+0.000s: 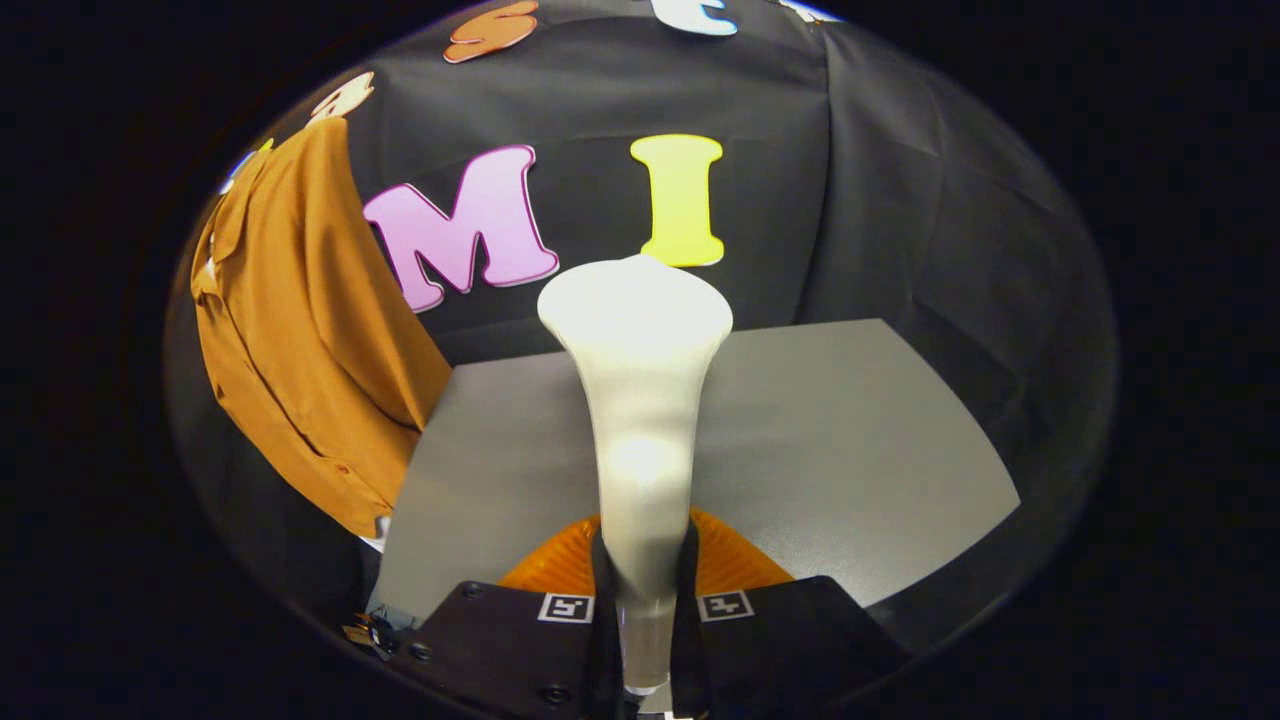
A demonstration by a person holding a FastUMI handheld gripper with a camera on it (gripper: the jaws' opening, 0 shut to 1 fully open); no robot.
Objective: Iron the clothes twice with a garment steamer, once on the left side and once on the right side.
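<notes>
Item 1, hand-held gripper [643, 590]: your two fingers are closed tight on the handle of the garment steamer, one finger pressing each side of it, with no gap visible between pad and handle. Each finger carries a small square marker tag on its upper face.

Item 2, garment steamer [640, 400]: a pale, smooth body held between your fingers. It runs straight ahead from the grip, narrow at the handle and flaring to a broad rounded head at the far end. You hold it in line with the fingers, its head lifted clear above the bench; it touches nothing but your fingers.

Item 3, shirt [300, 330]: a brown-orange garment with a collar and a button placket, hanging against the booth wall well ahead of your fingers and off to their left. Its lower hem hangs past the bench's left edge. It stands well apart from the steamer head.

Item 4, bench [850, 440]: a flat grey top beneath and beyond your fingers.

Item 5, ribbed orange part [735, 560]: fans out just ahead of your fingers on both sides of the handle; what it belongs to you cannot tell from here
</notes>
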